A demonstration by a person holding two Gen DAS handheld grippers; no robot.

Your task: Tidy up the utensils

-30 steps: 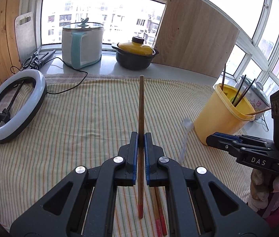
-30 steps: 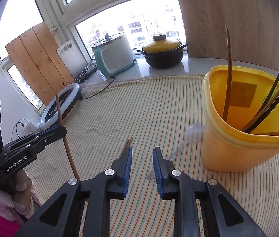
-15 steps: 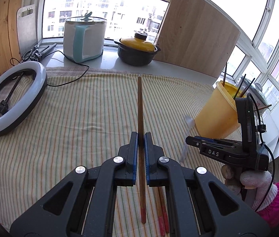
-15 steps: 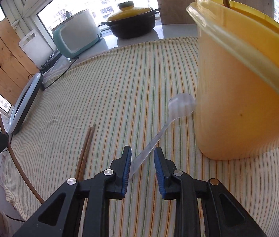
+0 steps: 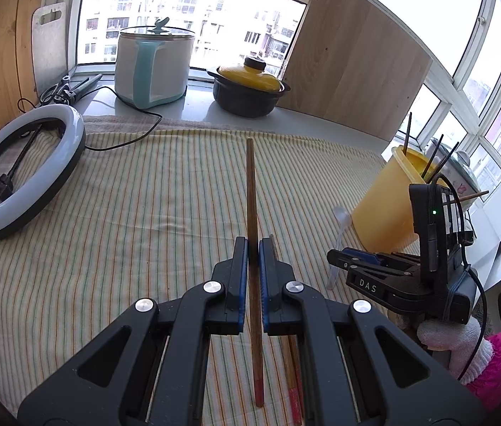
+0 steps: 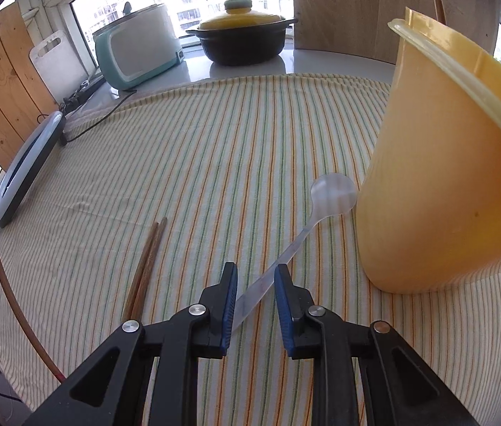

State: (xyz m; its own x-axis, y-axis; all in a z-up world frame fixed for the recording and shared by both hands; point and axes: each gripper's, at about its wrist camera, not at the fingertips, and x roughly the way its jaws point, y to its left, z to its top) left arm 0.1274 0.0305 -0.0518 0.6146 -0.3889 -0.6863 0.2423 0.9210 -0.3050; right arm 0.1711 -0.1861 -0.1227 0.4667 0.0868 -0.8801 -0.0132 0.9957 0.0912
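My left gripper [image 5: 253, 245] is clamped tight on a single wooden chopstick [image 5: 251, 191], held clear above the striped cloth [image 5: 144, 213]. My right gripper [image 6: 255, 277] is down low, jaws just closing in around the clear plastic spoon [image 6: 332, 191]; its handle runs between the pads, which aren't pressing it. Two more chopsticks [image 6: 147, 259] lie together just left. Spoon's bowl sits just beside the yellow bucket [image 6: 445, 195], with other sticks poking out of it.
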